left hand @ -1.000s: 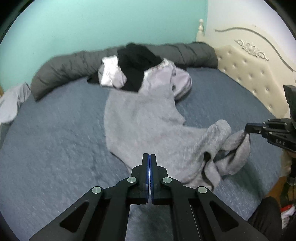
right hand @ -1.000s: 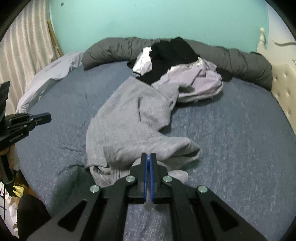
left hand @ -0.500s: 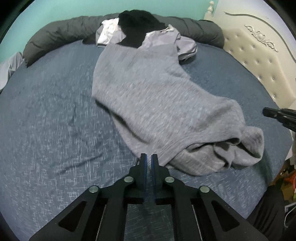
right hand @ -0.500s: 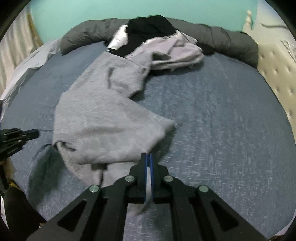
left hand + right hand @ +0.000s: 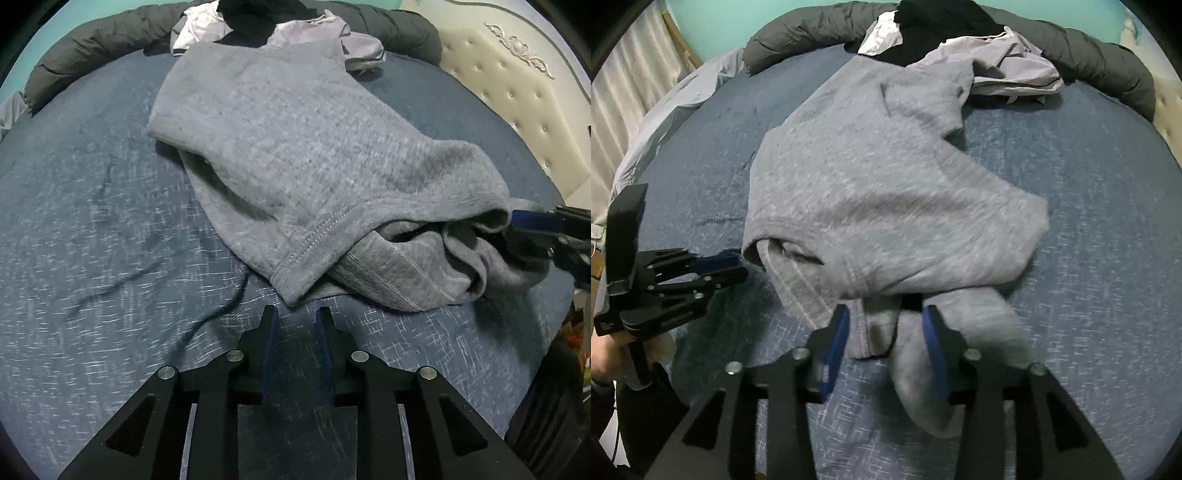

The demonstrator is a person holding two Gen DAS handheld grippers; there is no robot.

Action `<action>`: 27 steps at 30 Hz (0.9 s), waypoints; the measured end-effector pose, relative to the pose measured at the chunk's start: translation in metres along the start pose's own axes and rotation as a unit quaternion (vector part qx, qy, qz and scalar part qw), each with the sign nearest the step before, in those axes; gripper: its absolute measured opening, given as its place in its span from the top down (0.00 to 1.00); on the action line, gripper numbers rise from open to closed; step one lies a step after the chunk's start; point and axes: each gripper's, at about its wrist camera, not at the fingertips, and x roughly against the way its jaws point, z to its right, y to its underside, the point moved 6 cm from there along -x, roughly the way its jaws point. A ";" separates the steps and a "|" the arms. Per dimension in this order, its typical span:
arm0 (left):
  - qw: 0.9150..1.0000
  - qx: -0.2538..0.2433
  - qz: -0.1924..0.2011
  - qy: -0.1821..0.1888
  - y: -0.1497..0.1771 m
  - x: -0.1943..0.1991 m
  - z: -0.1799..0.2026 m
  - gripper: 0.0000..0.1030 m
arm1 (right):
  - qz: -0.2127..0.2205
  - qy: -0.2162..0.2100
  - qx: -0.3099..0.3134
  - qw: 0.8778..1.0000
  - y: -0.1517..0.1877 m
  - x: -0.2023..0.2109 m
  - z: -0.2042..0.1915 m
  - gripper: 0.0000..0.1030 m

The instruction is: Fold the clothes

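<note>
- Soft grey knit sweatshirt (image 5: 295, 147) lies spread mid-bed on the blue bed sheet (image 5: 92, 221), hem bunched toward the near edge.
- Left gripper (image 5: 295, 321) jaws opening, empty; right gripper (image 5: 886, 321) jaws opening around loose cloth, seemingly released.
- Next: straighten the bunched hem, then fold.

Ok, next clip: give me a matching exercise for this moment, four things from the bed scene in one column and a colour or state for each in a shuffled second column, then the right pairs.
Things
1. grey sweatshirt
2. left gripper
3. right gripper
4. rolled duvet

Colour or state
A. jaws opening, only bare blue sheet between them
B. dark grey, lying along the far edge of the bed
C. spread on the bed, its near end bunched
D. jaws opening, grey fabric between them

Pairs: 1-C, 2-A, 3-D, 4-B
</note>
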 end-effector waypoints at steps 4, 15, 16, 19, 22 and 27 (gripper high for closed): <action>1.000 0.012 0.003 -0.004 -0.002 -0.011 -0.004 0.77 | 0.007 0.003 -0.018 1.000 -0.007 -0.006 -0.002 0.46; 0.999 0.034 0.030 -0.020 -0.010 -0.022 -0.025 0.80 | 0.022 0.050 -0.055 0.997 -0.024 -0.017 0.015 0.78; 0.999 0.033 0.036 -0.019 -0.012 -0.020 -0.025 0.82 | 0.028 0.058 -0.058 0.996 -0.025 -0.014 0.019 0.84; 0.998 0.028 0.048 -0.020 -0.014 -0.014 -0.026 0.87 | 0.040 0.076 -0.070 0.994 -0.025 -0.009 0.031 0.88; 0.998 0.028 0.055 -0.019 -0.019 -0.009 -0.026 0.87 | 0.036 0.068 -0.086 0.993 -0.022 -0.010 0.036 0.88; 0.998 0.023 0.064 -0.014 -0.026 -0.001 -0.021 0.87 | 0.033 0.034 -0.103 0.994 -0.017 -0.008 0.024 0.88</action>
